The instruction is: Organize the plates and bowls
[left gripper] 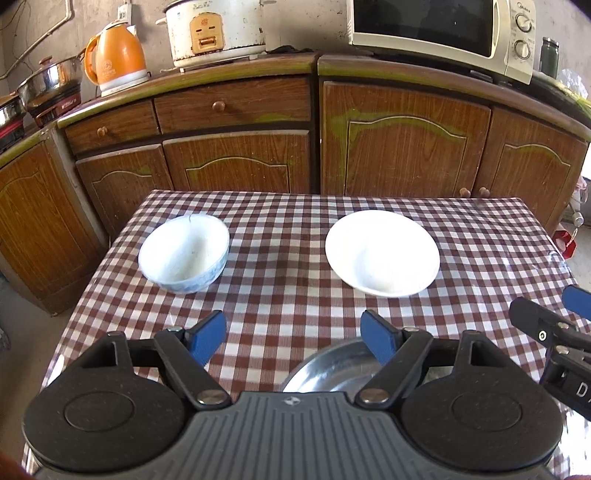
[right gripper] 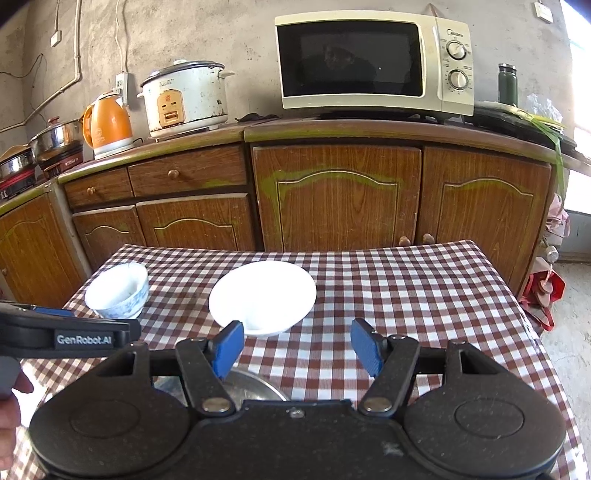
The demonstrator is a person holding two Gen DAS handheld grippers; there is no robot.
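Note:
On the checked table (left gripper: 280, 295) stand a blue-patterned white bowl (left gripper: 183, 253) at the far left and a wide white bowl (left gripper: 382, 251) at the far right. A steel bowl (left gripper: 332, 369) sits near the front edge, partly hidden under my left gripper (left gripper: 293, 338), which is open and empty. In the right wrist view the patterned bowl (right gripper: 117, 290), the white bowl (right gripper: 263, 297) and the steel bowl (right gripper: 251, 384) show again. My right gripper (right gripper: 297, 347) hangs open above the cloth, just short of the white bowl, holding nothing.
Wooden cabinets (left gripper: 402, 140) stand behind the table and carry an orange kettle (left gripper: 116, 55), a rice cooker (left gripper: 214, 31), a microwave (right gripper: 373, 62) and pots (left gripper: 48, 85). The right gripper's finger (left gripper: 543, 328) shows at the left view's right edge. A red bag (right gripper: 543, 291) lies on the floor.

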